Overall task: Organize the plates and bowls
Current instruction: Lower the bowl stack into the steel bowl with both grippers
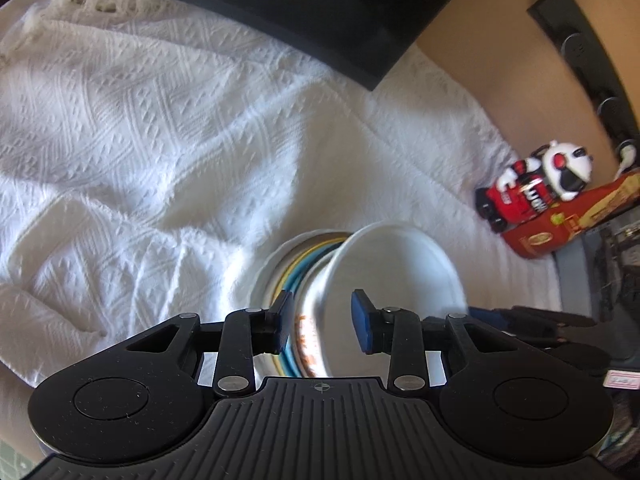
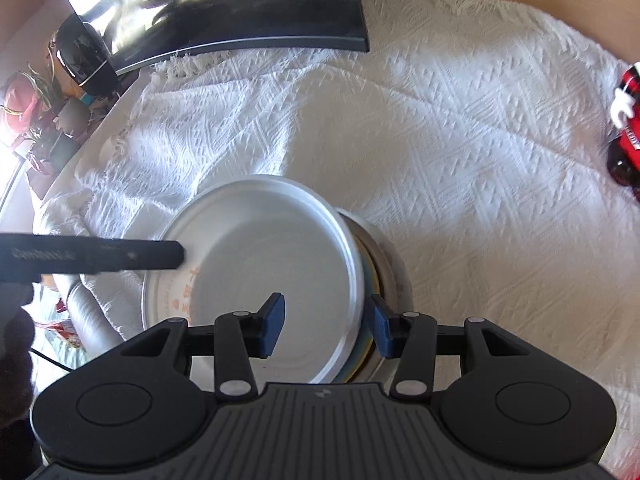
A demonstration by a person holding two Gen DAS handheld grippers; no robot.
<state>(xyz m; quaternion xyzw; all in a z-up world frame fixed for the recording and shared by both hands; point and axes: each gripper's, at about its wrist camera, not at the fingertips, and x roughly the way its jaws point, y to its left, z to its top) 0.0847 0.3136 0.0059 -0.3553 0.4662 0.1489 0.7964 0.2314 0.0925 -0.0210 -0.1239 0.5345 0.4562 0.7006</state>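
Note:
A stack of dishes stands on a white textured cloth. Its top piece is a white bowl (image 1: 396,268) with orange print, tilted on plates with blue and yellow rims (image 1: 296,268) and a white plate below. My left gripper (image 1: 322,320) is open, its jaws on either side of the bowl's wall. In the right wrist view the bowl (image 2: 264,268) fills the middle; my right gripper (image 2: 326,326) is open, its jaws astride the bowl's rim above the plates (image 2: 370,264). The left gripper's finger (image 2: 132,256) reaches in from the left to the bowl's rim.
A dark monitor (image 2: 224,4) stands at the back of the cloth (image 2: 460,128). A red and white toy figure (image 1: 536,184) leans on a red box (image 1: 568,220) at the right. Clutter (image 2: 36,120) lies past the cloth's left edge.

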